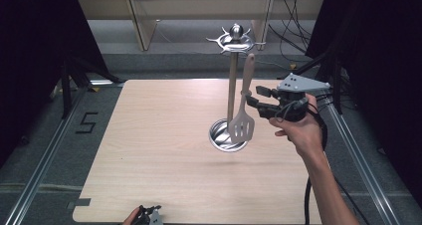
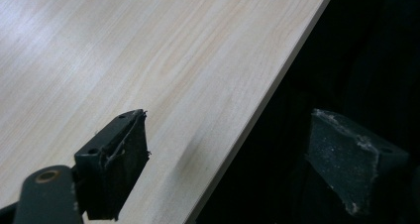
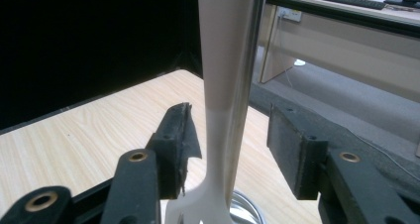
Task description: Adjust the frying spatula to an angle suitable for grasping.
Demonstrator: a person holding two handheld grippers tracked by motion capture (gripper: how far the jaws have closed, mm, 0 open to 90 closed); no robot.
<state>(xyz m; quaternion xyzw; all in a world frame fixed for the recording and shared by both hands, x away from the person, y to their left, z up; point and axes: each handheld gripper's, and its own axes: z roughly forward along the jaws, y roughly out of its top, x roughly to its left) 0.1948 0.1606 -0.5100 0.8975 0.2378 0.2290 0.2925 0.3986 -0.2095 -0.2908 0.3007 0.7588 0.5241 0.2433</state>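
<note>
wooden-handled pale slotted spatula (image 1: 243, 116) hangs on metal rack (image 1: 232, 85) | right tool (image 1: 254, 95) apart around handle, not pressing | left tool (image 2: 228, 164) apart | withdraw straight, avoid nudging.

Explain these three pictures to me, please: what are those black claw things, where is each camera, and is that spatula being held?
No robot here: a person holds a two-jaw tool in each hand. The high view looks down on the wooden table; each of the other cameras rides on one tool. The right gripper has its jaws around the spatula, which hangs from a metal utensil stand. In the right gripper view the pads stand apart from the handle, so it hangs on its own. The left gripper waits open at the table's near edge, holding nothing.
</note>
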